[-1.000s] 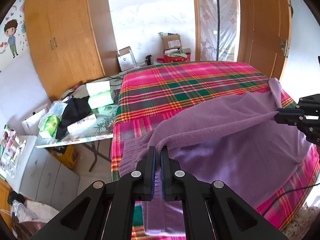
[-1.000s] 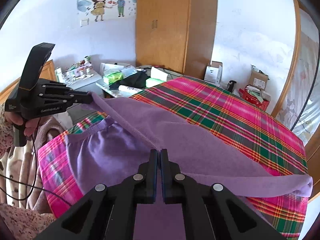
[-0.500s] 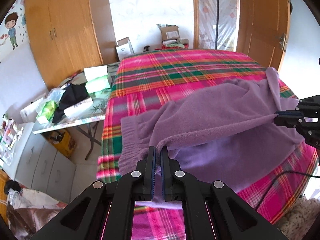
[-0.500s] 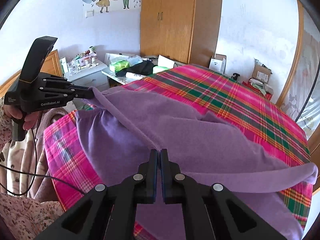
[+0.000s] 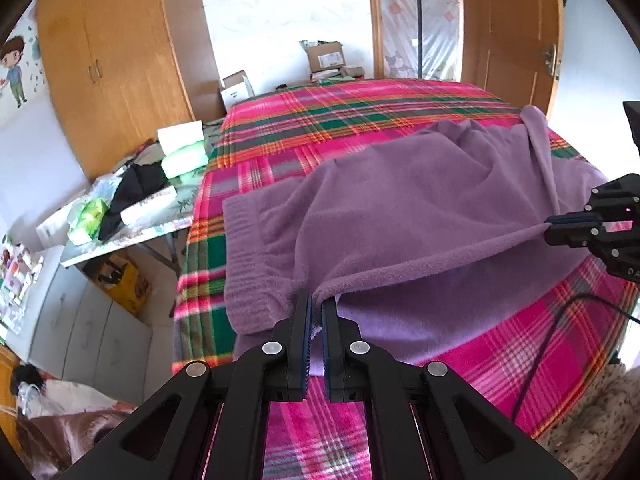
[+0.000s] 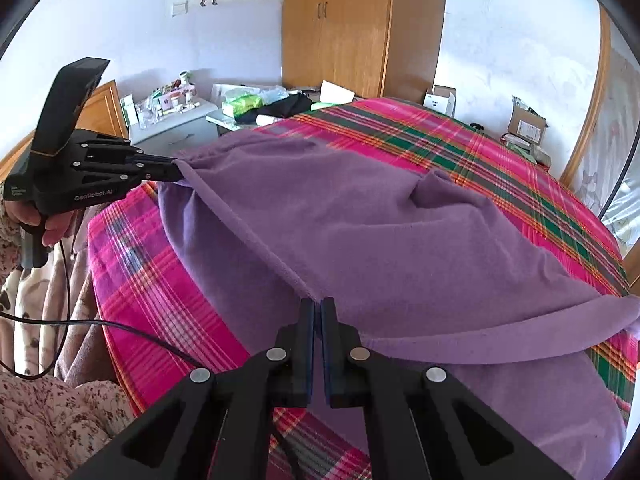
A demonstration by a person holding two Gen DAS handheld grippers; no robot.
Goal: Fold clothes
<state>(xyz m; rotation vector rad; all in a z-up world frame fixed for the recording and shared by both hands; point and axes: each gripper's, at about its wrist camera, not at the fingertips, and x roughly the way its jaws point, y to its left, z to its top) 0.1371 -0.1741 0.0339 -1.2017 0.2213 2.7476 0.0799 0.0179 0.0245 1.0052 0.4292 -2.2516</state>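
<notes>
Two grippers are pinching one edge of a purple fleece garment (image 5: 420,216) over a bed covered in a plaid blanket (image 5: 360,120). The left gripper (image 5: 316,312) is clamping the edge near the ribbed end, its jaws pressed together on the cloth, and the right gripper (image 6: 318,312) is gripping the same edge further along, jaws likewise closed on fabric. Between them the edge is running taut and raised, while the rest of the garment is lying doubled over itself on the bed, with a narrow strip (image 6: 520,340) trailing toward the bed's far side in the right wrist view.

Judging by this, a fold is being carried across the garment. The fleece looks thick and slack, so the layer underneath is likely dragging along if the raised edge is being pulled sideways rather than lifted, which would bunch the lower panel. Uneven height between the two grips would skew the fold line. Only a thin bite of cloth is showing in each gripper, so a sharp tug could slip the edge free. A black cable (image 6: 100,328) is hanging by the bed's near edge and could snag the cloth.
</notes>
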